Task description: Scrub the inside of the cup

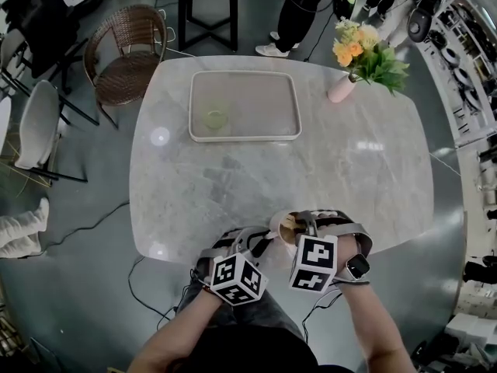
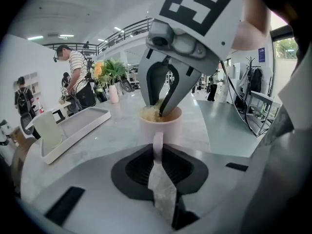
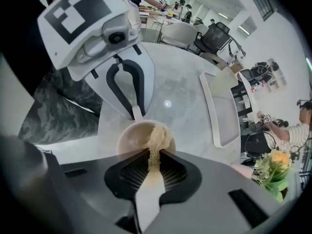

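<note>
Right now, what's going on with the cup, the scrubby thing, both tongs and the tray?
Cup: upright on the table, scrubber inside.
Scrubber: pinched, pushed into the cup.
Left tongs: shut on the cup's handle.
Right tongs: shut on the scrubber, pointing down.
Tray: flat on the table, away from the cup.

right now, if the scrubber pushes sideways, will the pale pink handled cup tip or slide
Probably neither: the left gripper is shut on the pale pink cup's handle, bracing it. Released, it might slide on the smooth-looking marble table. The fibrous beige scrub pad likely flexes.
</note>
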